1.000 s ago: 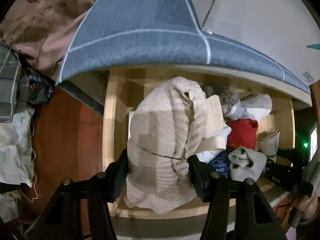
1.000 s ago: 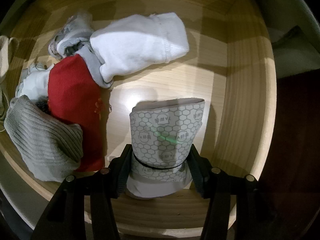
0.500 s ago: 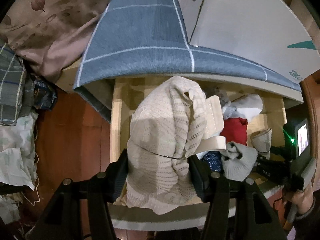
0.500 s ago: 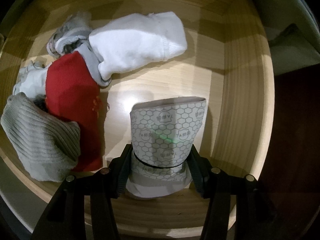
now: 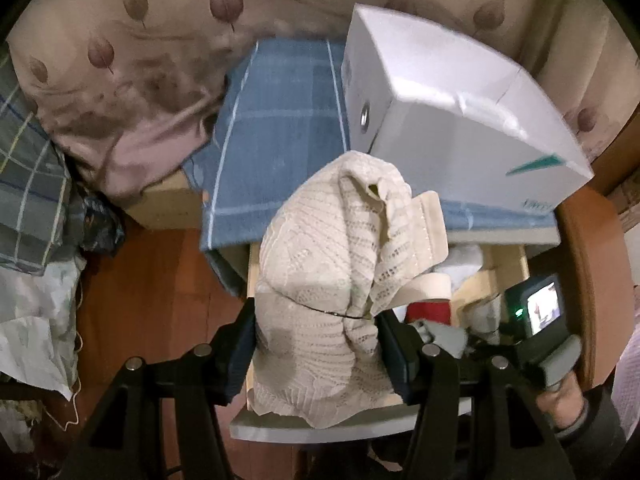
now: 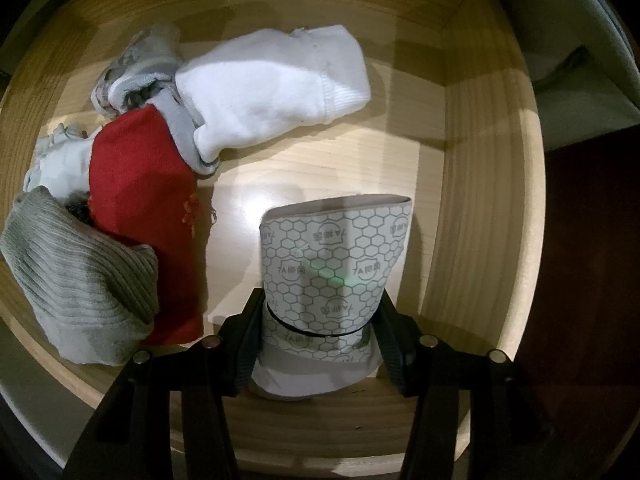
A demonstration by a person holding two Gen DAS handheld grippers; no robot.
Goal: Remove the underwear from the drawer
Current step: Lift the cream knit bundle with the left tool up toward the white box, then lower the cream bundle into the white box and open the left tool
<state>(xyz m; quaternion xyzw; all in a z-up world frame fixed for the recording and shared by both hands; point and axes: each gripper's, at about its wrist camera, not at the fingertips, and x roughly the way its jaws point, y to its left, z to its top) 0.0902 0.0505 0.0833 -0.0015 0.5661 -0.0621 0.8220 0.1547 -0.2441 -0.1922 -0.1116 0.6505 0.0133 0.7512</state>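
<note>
My left gripper [image 5: 316,320] is shut on a cream lace underwear [image 5: 328,264] and holds it well above the open wooden drawer [image 5: 504,268]. My right gripper [image 6: 320,324] is shut on a grey underwear with a hexagon print [image 6: 336,256], low inside the drawer [image 6: 472,208] near its front right corner. The right gripper also shows in the left wrist view [image 5: 532,344], down in the drawer.
In the drawer lie a white sock [image 6: 272,92], a red garment [image 6: 144,184], a grey ribbed sock [image 6: 76,272] and other small clothes. Above the drawer are a blue checked cloth [image 5: 280,128] and a white box [image 5: 456,120]. Bedding [image 5: 132,80] lies to the left over the wooden floor [image 5: 152,292].
My left gripper has risen and pulled back with the lace underwear, so the drawer looks smaller and lower. My right gripper has barely moved and keeps its hold.
</note>
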